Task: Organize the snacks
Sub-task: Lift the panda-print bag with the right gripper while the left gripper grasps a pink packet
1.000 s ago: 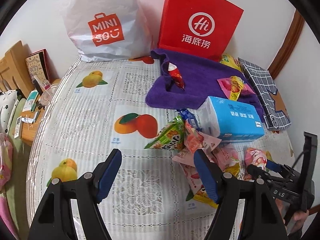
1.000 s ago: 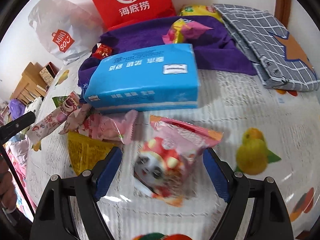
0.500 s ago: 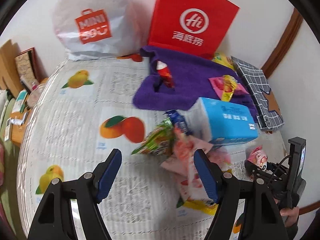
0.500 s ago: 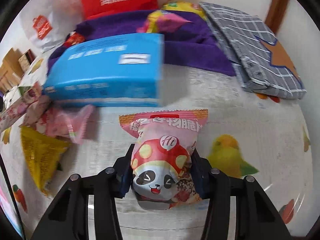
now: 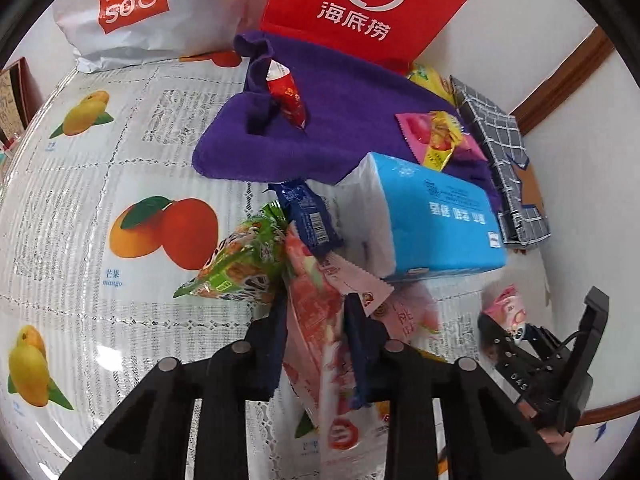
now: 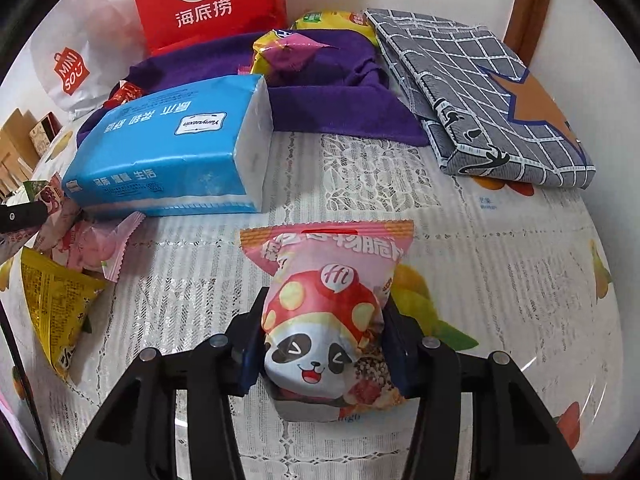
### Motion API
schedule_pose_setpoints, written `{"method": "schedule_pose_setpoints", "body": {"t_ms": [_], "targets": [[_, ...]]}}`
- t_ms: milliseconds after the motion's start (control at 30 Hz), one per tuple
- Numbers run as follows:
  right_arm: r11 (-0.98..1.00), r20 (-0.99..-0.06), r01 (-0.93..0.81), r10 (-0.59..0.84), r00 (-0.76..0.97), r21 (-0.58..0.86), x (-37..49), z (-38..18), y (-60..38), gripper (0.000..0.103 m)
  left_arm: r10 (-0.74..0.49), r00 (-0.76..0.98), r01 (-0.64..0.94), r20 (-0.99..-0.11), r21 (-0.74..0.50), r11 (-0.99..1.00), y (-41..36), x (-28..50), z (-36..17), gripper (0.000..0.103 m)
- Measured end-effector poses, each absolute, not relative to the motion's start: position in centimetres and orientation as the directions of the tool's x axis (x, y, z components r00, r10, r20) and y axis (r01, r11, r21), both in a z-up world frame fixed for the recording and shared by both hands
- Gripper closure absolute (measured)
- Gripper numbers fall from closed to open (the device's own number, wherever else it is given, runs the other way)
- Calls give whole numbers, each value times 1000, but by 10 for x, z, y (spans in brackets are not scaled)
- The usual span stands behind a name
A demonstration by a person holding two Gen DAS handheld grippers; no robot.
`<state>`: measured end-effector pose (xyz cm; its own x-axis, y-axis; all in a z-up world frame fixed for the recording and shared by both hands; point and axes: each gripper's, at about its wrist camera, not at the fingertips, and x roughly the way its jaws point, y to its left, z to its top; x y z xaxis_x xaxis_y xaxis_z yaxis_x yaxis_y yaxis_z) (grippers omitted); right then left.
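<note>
My left gripper (image 5: pixel 316 316) is shut on a pink strawberry snack packet (image 5: pixel 316 300), which stands on edge between the blue pads in the pile. Around it lie a green packet (image 5: pixel 240 264), a dark blue wrapper (image 5: pixel 310 216) and a pale pink packet (image 5: pixel 408 312). In the right wrist view my right gripper (image 6: pixel 324 320) is shut on a pink panda snack packet (image 6: pixel 328 280), its pads pressing both sides. That gripper (image 5: pixel 504 332) also shows at the right of the left wrist view, still holding the packet. A yellow packet (image 6: pixel 56 300) lies to the left.
A blue tissue pack (image 5: pixel 432 216) sits beside the pile. Behind it a purple towel (image 5: pixel 340 120) carries a red candy (image 5: pixel 286 96) and a pink-yellow packet (image 5: pixel 436 136). A red paper bag (image 5: pixel 368 0) and a white shopping bag (image 5: pixel 132 4) stand at the wall. A grey checked cloth (image 6: pixel 480 96) lies right.
My left gripper moved forward and down into the pile and shut on the pink strawberry packet. My right gripper shut on the panda packet and now holds it.
</note>
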<state>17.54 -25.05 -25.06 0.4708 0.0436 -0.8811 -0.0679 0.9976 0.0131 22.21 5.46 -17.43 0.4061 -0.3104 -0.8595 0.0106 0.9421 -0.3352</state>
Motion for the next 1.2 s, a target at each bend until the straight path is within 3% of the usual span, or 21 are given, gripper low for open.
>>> {"method": "schedule_pose_setpoints", "body": {"t_ms": [533, 1200], "targets": [[996, -852, -87, 58, 520, 15, 164, -219, -242, 55, -276, 475, 47, -836, -289, 956, 56, 186, -140, 80], [994, -754, -105, 80, 652, 15, 170, -127, -227, 55, -306, 540, 145, -785, -271, 952, 27, 185, -89, 79]]}}
